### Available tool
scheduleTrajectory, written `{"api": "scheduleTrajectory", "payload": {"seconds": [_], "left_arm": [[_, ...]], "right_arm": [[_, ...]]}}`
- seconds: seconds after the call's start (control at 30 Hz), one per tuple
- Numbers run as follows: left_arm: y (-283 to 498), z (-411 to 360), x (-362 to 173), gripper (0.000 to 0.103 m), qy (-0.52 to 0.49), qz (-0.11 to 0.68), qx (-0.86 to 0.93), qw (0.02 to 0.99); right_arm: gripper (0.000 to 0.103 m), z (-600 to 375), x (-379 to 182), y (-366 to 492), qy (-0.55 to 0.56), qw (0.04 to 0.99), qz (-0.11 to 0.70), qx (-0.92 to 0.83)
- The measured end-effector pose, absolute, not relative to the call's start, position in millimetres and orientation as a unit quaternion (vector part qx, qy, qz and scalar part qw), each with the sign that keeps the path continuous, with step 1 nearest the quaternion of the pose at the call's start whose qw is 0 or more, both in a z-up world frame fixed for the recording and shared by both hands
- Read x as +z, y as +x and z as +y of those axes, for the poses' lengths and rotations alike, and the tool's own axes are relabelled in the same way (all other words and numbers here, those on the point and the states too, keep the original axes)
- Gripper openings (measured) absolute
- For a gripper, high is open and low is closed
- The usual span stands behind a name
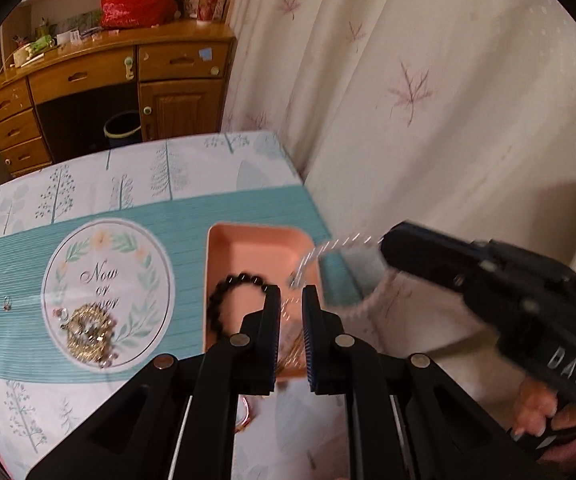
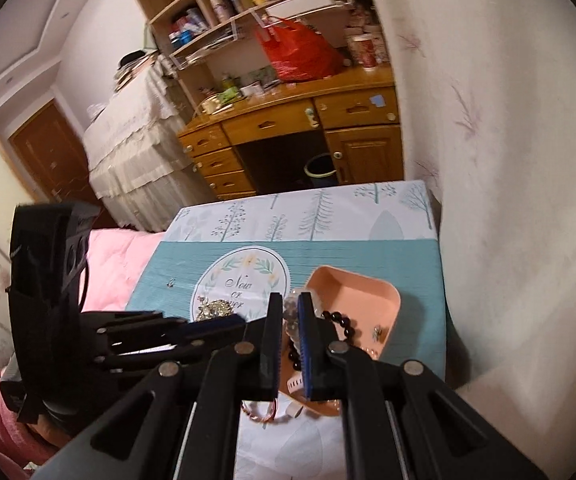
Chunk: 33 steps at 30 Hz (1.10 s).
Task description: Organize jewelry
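Observation:
A pink tray sits on the table's patterned cloth and holds a black bead bracelet. My left gripper hovers over the tray's near end, jaws narrowly apart with nothing gripped. My right gripper comes in from the right, shut on a pale bead bracelet that dangles over the tray's right rim. In the right wrist view the right gripper pinches clear beads above the tray. A gold jewelry pile lies on the round emblem.
A small earring lies on the teal band at left. A copper ring bracelet lies near the table's front edge. A curtain hangs right of the table. A wooden desk stands behind, pink bedding at left.

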<state>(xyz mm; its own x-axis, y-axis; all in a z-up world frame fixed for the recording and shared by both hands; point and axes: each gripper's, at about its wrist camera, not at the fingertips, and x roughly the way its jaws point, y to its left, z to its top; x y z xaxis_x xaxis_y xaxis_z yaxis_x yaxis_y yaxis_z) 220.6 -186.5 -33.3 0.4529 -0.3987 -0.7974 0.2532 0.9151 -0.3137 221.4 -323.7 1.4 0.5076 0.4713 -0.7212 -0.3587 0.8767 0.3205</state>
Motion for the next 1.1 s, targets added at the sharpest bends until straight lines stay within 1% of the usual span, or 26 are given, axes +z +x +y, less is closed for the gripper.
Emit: {"api": "scheduleTrajectory", "payload": {"seconds": [0.03, 0.07, 0.13, 0.17, 0.2, 0.3, 0.37, 0.4, 0.43, 0.53, 0.6, 0.7, 0.77, 0.87, 0.97, 1.1], "left_arm": [[222.5, -187.7, -33.1, 0.013, -0.078, 0.487, -0.188, 0.849], [223.7, -187.3, -34.0, 0.019, -0.078, 0.49, -0.182, 0.849], [224.2, -184.1, -36.0, 0.051, -0.076, 0.498, -0.15, 0.851], [223.0, -180.5, -36.5, 0.056, -0.078, 0.499, -0.142, 0.851], [220.5, -175.0, -36.7, 0.058, -0.083, 0.498, -0.139, 0.852], [213.1, -158.4, -39.1, 0.058, -0.09, 0.5, -0.123, 0.853], [207.3, -145.6, -44.4, 0.064, -0.09, 0.504, -0.107, 0.852], [203.7, -138.7, -47.7, 0.07, -0.089, 0.508, -0.097, 0.851], [199.9, -132.5, -51.0, 0.071, -0.09, 0.512, -0.088, 0.85], [187.4, -111.4, -65.8, 0.071, -0.1, 0.534, -0.063, 0.837], [176.1, -94.3, -79.2, 0.071, -0.11, 0.556, -0.045, 0.822], [161.5, -72.5, -94.5, 0.072, -0.109, 0.577, -0.024, 0.809], [152.3, -54.7, -105.1, 0.076, -0.09, 0.597, 0.002, 0.797], [144.8, -29.1, -115.1, 0.077, -0.071, 0.614, 0.022, 0.786], [142.8, 1.6, -129.3, 0.077, -0.044, 0.638, 0.044, 0.767], [147.3, 31.9, -145.5, 0.077, -0.004, 0.657, 0.046, 0.752]], "right_arm": [[0.008, -322.6, 0.9, 223.9, 0.058, 0.865, 0.436, 0.241], [0.008, -322.1, 0.7, 224.5, 0.054, 0.865, 0.438, 0.239], [0.015, -320.2, -3.0, 229.8, 0.048, 0.861, 0.452, 0.229], [0.026, -321.4, -4.8, 232.0, 0.052, 0.858, 0.46, 0.223], [0.032, -323.7, -5.4, 232.3, 0.062, 0.856, 0.462, 0.222], [0.034, -326.6, -4.9, 228.7, 0.08, 0.854, 0.458, 0.231], [0.039, -322.6, -6.8, 225.6, 0.07, 0.854, 0.461, 0.231], [0.042, -320.4, -8.7, 224.4, 0.068, 0.853, 0.463, 0.231], [0.043, -318.4, -10.5, 222.9, 0.069, 0.851, 0.467, 0.231], [0.05, -310.6, -20.3, 217.7, 0.083, 0.837, 0.488, 0.234], [0.062, -303.8, -29.7, 212.5, 0.09, 0.826, 0.506, 0.231], [0.069, -293.7, -44.3, 202.7, 0.103, 0.812, 0.53, 0.224], [0.073, -286.1, -57.4, 195.6, 0.111, 0.798, 0.554, 0.212], [0.076, -274.2, -76.8, 186.3, 0.115, 0.777, 0.588, 0.194], [0.077, -262.3, -95.7, 179.0, 0.111, 0.755, 0.621, 0.177], [0.077, -239.2, -120.3, 165.1, 0.058, 0.747, 0.643, 0.159]]}}
